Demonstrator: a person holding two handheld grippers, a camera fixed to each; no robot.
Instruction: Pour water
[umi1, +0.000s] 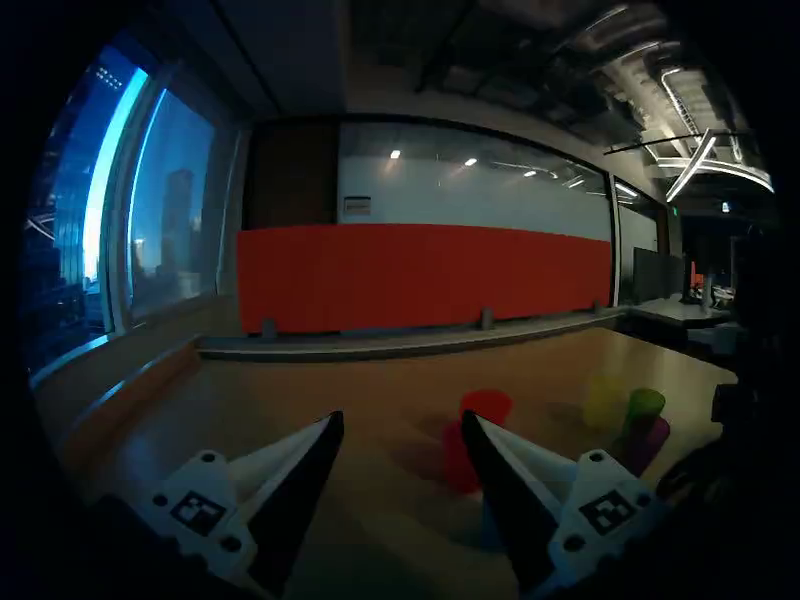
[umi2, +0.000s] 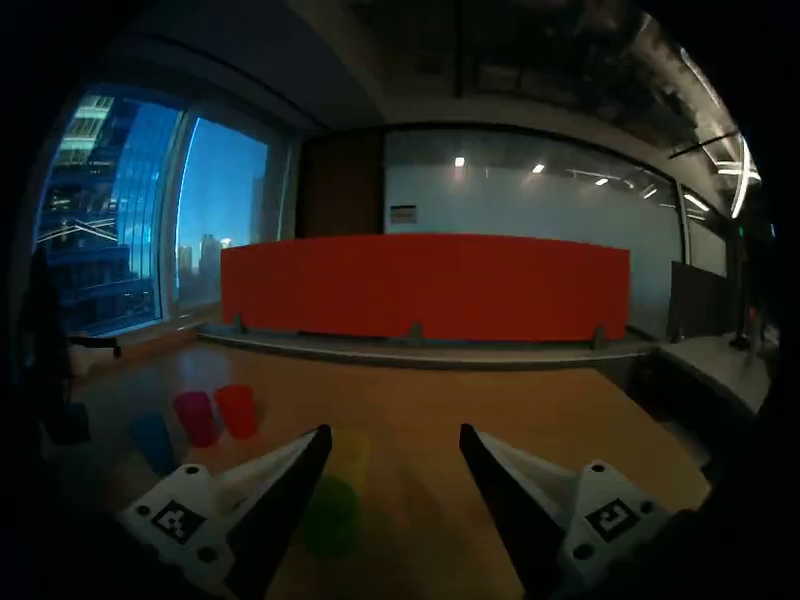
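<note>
Plastic, probably: the red cup (umi1: 487, 404), lower centre on the tabletop (umi1: 330, 385), looks light and tippy; take it mid-wall. Left gripper (umi1: 400, 420) and right gripper (umi2: 393, 432) jaws gape wide, empty.

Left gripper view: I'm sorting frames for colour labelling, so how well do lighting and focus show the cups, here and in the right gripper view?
Left gripper view: dim room, red cup soft but readable, yellow cup faint and blurred, window glowing blue. Right gripper view: equally dark, green cup a dark smear, magenta cup clearer; red wall panel bows with fisheye distortion.
</note>
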